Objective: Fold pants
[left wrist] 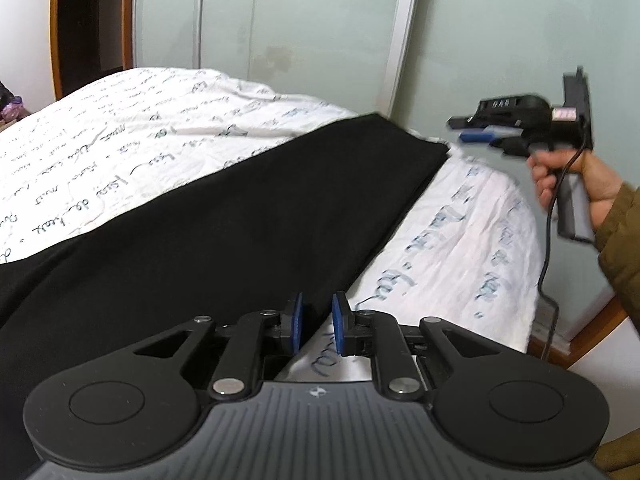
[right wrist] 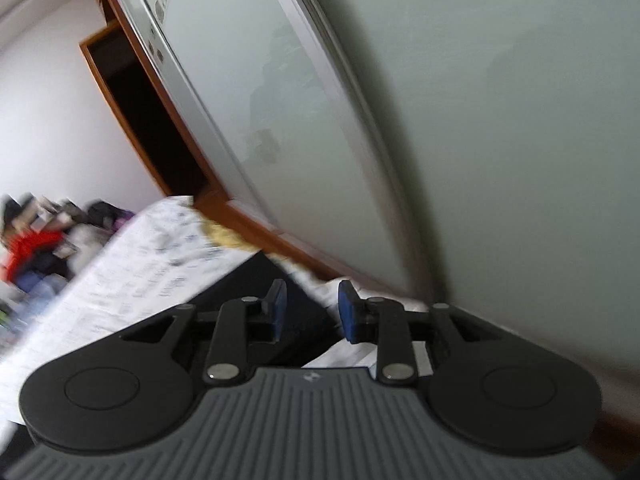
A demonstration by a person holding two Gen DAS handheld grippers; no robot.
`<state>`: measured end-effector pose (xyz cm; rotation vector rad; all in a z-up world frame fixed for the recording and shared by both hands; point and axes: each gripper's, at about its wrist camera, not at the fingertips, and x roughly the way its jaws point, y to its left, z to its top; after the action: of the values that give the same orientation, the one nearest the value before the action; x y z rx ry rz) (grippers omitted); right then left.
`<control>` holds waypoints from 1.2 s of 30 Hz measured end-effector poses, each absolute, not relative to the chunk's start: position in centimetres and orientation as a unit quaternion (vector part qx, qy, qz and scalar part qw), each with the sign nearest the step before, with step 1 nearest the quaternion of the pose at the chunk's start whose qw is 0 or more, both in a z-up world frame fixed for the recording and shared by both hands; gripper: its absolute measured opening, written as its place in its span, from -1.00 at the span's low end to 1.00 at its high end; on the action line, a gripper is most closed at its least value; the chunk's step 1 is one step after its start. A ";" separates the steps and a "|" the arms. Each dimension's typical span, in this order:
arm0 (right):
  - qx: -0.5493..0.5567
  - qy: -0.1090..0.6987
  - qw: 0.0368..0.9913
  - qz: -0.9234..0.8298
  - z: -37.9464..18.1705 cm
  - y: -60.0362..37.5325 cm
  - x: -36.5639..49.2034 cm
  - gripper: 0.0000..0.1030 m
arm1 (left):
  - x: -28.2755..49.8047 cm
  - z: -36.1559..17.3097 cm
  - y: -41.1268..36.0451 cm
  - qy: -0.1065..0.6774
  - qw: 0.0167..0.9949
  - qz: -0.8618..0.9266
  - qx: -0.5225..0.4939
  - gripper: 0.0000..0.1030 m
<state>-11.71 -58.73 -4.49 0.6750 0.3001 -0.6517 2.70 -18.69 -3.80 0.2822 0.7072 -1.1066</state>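
Lying across a bed, the black pants (left wrist: 224,216) form one long, flat, dark band that runs diagonally from the near left of the left wrist view toward the far right, where their straight end stops near the bed's far edge. The cloth looks smooth and matte, with no visible seams or creases, and its long right edge is straight and clean. In the blurred right wrist view the pants (right wrist: 256,280) appear only as a dark wedge on the bedding.

The bed cover (left wrist: 120,132) beneath them is white and rumpled, printed all over with dark handwritten script. It shows on both sides of the pants.

The left hand-held gripper (left wrist: 316,322) hovers low over the pants' near right edge, its blue pads a narrow gap apart with nothing pinched between them. The right hand-held gripper (left wrist: 474,136) is held in the air beyond the far end of the pants, clear of the cloth, in a hand (left wrist: 576,184) with an olive sleeve (left wrist: 622,240); a black cable (left wrist: 550,248) hangs from it. Its own camera shows its blue pads (right wrist: 352,316) standing apart and empty.

Behind the bed stand pale frosted sliding doors (left wrist: 300,32) in a wooden frame.
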 end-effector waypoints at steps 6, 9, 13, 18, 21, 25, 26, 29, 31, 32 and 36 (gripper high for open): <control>0.436 0.137 0.849 -0.265 -7.1 -59.2 -12.1 -0.38 | 2.6 -2.5 -17.9 0.315 0.791 -0.513 0.108 -0.03; 0.443 0.145 0.843 -0.268 -7.7 -59.2 -11.7 -0.34 | 2.5 -1.9 -17.2 0.292 0.812 -0.496 0.096 0.56; 0.440 0.151 0.840 -0.280 -7.7 -59.4 -10.8 -0.19 | 2.8 -1.5 -17.2 0.285 0.822 -0.483 0.097 0.56; 0.444 0.155 0.833 -0.292 -8.4 -60.7 -9.5 -0.11 | 3.2 -1.7 -17.1 0.291 0.828 -0.469 0.099 0.56; 0.450 0.147 0.829 -0.298 -8.7 -60.9 -8.9 -0.30 | 3.3 -1.8 -17.2 0.286 0.836 -0.454 0.109 0.58; 0.450 0.139 0.829 -0.302 -9.0 -60.6 -9.2 -0.63 | 3.6 -2.1 -17.2 0.291 0.840 -0.443 0.113 0.63; 0.451 0.134 0.829 -0.302 -9.1 -60.7 -9.4 -0.68 | 3.7 -2.1 -17.2 0.295 0.840 -0.442 0.113 0.63; 0.443 0.125 0.834 -0.304 -8.7 -60.2 -9.6 -0.72 | 3.8 -2.4 -17.4 0.298 0.839 -0.439 0.118 0.63; 0.426 0.122 0.843 -0.304 -8.4 -59.8 -9.5 -0.73 | 3.9 -2.6 -17.6 0.300 0.840 -0.434 0.123 0.63; 0.417 0.121 0.847 -0.305 -8.1 -59.6 -9.5 -0.73 | 3.9 -2.7 -17.5 0.302 0.840 -0.432 0.124 0.63; 0.392 0.121 0.859 -0.306 -7.3 -59.1 -9.4 -0.73 | 4.4 -3.2 -17.6 0.315 0.842 -0.419 0.129 0.63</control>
<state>-9.37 -59.11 -7.29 0.8222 0.2548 -0.6433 4.38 -17.59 -3.21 0.2736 0.6657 -0.8853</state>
